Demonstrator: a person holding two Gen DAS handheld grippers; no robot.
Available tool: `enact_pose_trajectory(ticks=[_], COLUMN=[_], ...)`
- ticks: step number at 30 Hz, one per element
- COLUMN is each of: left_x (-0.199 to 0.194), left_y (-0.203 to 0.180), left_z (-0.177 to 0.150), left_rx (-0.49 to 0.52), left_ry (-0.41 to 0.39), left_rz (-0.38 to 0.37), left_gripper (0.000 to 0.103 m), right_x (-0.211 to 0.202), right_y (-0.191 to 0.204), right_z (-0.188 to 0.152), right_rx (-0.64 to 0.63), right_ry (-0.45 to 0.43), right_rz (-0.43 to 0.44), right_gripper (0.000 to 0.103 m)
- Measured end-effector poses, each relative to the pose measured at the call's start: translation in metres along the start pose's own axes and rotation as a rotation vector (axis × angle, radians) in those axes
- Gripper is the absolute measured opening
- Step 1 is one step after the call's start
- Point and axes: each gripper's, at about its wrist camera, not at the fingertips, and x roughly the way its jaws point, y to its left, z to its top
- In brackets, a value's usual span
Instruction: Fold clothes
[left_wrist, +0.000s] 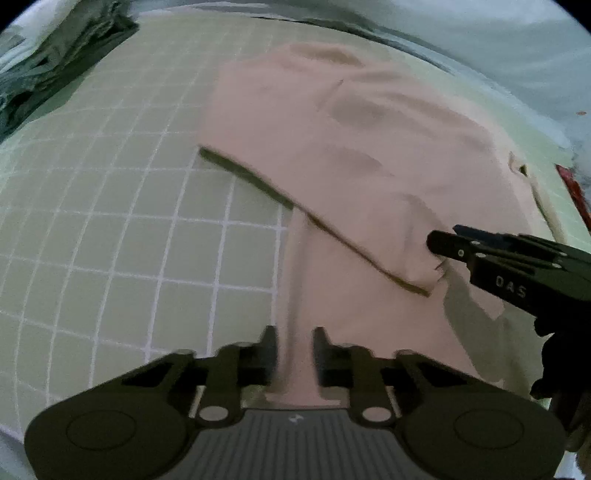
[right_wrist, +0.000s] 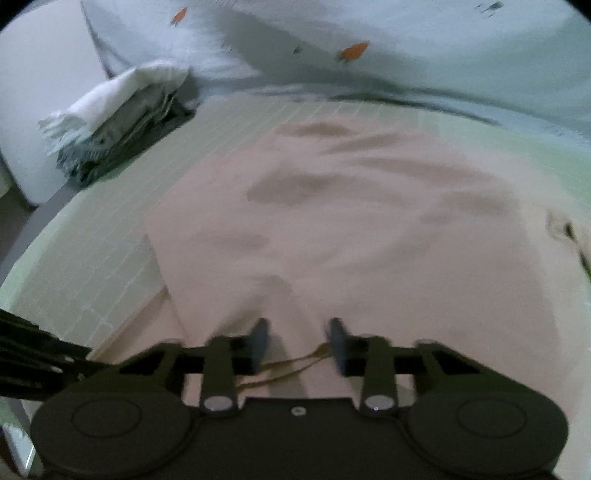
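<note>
A pale pink shirt (left_wrist: 351, 147) lies spread on a green grid mat (left_wrist: 129, 221), one side folded over in a slanting edge. A narrow strip of the pink cloth runs between the fingers of my left gripper (left_wrist: 294, 343), which is shut on it at the near edge. From the right, my right gripper (left_wrist: 443, 243) reaches the near corner of the folded flap. In the right wrist view the shirt (right_wrist: 351, 221) fills the middle, its collar (right_wrist: 565, 229) at the far right. There my right gripper (right_wrist: 298, 332) has its pads apart over a raised crease of cloth, not pressing it.
A pile of folded grey and white clothes (right_wrist: 122, 122) sits at the mat's far left corner, seen also as a dark pile (left_wrist: 48, 62). Pale bedding with orange prints (right_wrist: 406, 55) rises behind the mat (right_wrist: 92, 277). The left gripper's dark body (right_wrist: 33, 354) shows at the lower left.
</note>
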Motion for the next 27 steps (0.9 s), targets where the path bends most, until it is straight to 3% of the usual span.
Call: enact_pose_trajectory(ticks=[2,3,5,8,13,15,16,17,18,19,20,21,24,27], left_x=[-0.002,-0.003,-0.007,-0.014,-0.014,-0.016,-0.020,-0.024,-0.027,-0.031,-0.034,-0.037,-0.036,-0.014], left_y=[0.003,0.004,0.002,-0.007,-0.025,-0.035,-0.040,-0.045,-0.050,-0.058,-0.065,-0.073,-0.103,-0.126], left_z=[-0.003,-0.005,-0.009,-0.016,-0.025,-0.027,-0.029,-0.030,-0.031,-0.031,-0.031,-0.030,-0.025,-0.020], left_rx=[-0.047,-0.074,-0.116,-0.160,-0.253,-0.272,-0.277,-0.283,-0.284,-0.273,-0.262,-0.248,-0.191,-0.155], left_ry=[-0.006,-0.009,-0.020,-0.039,-0.035,-0.043,-0.055,-0.067,-0.082,-0.102,-0.123,-0.142,-0.180,-0.139], left_rz=[0.003,0.005,0.033,0.086,0.171,0.197,0.206,0.215,0.225,0.237,0.248,0.258,0.258,0.230], left_gripper=[0.003,0.003,0.003,0.003,0.005,0.015,0.021,0.034,0.043,0.046,0.051,0.057,0.070,0.072], right_x=[0.002,0.001,-0.004,-0.033,-0.103,-0.117,-0.118,-0.117,-0.115,-0.114,-0.114,-0.115,-0.107,-0.090], right_y=[-0.001,-0.003,-0.011,-0.027,-0.101,-0.139,-0.155,-0.170,-0.185,-0.200,-0.209,-0.218,-0.237,-0.242], right_z=[0.002,0.004,0.008,0.020,0.046,0.050,0.049,0.048,0.043,0.039,0.032,0.024,0.003,-0.012], right_rx=[-0.024,-0.033,-0.037,-0.055,0.050,0.066,0.065,0.074,0.104,0.136,0.173,0.211,0.314,0.378], right_ry=[0.005,0.007,0.002,-0.105,-0.322,-0.317,-0.294,-0.269,-0.246,-0.226,-0.220,-0.214,-0.168,-0.089], right_rz=[0.016,0.036,0.078,0.075,-0.072,-0.169,-0.202,-0.235,-0.266,-0.291,-0.288,-0.285,-0.227,-0.128], right_gripper=[0.016,0.002,0.002,0.001,0.001,0.002,0.004,0.007,0.019,0.025,0.045,0.052,0.052,0.049])
